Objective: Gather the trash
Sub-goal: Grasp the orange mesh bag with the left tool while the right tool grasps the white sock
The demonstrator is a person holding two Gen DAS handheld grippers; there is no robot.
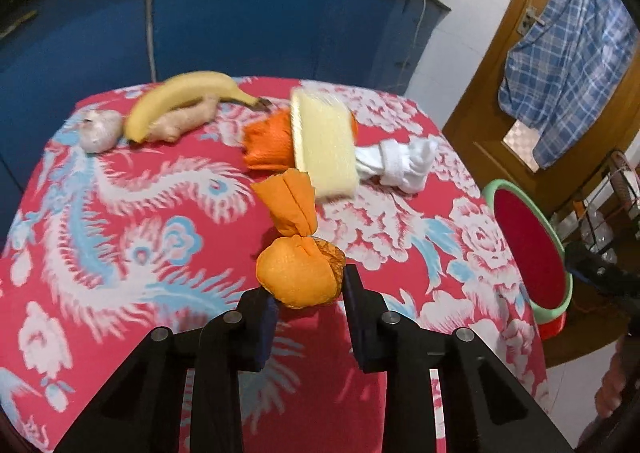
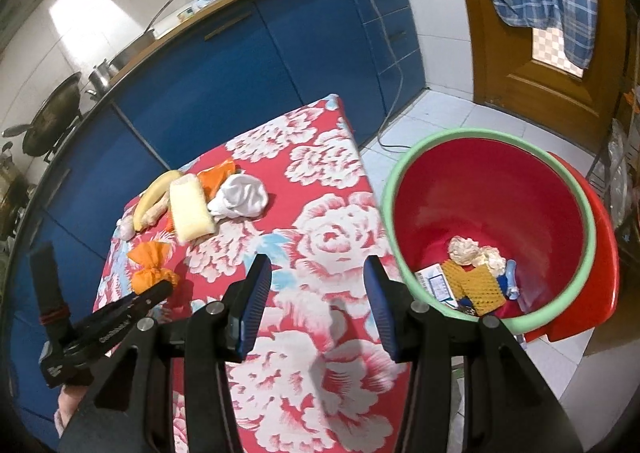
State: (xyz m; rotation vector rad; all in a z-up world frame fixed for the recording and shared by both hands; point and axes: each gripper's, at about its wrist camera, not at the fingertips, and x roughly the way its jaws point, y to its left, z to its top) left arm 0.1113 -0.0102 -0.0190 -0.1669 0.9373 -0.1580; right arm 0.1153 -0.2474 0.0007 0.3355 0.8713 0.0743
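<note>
Now the left tongs (image 1: pixel 306 303) have the orange wrapper (image 1: pixel 298 273) pinched by its bulging end, the twisted tail sticking out ahead of the pads, a sensible hold, since the fat end gives them something to bite. The right tongs (image 2: pixel 318 303) hang empty, jaws parted over the cloth (image 2: pixel 340 221), waiting their turn. Just to their right the bin (image 2: pixel 404 173) stands beside the table with scraps already in its bottom, close enough for an easy drop. Ahead of the left tongs lie the banana (image 1: pixel 180 95), sponge (image 1: pixel 326 145) and white rag (image 1: pixel 404 163).
</note>
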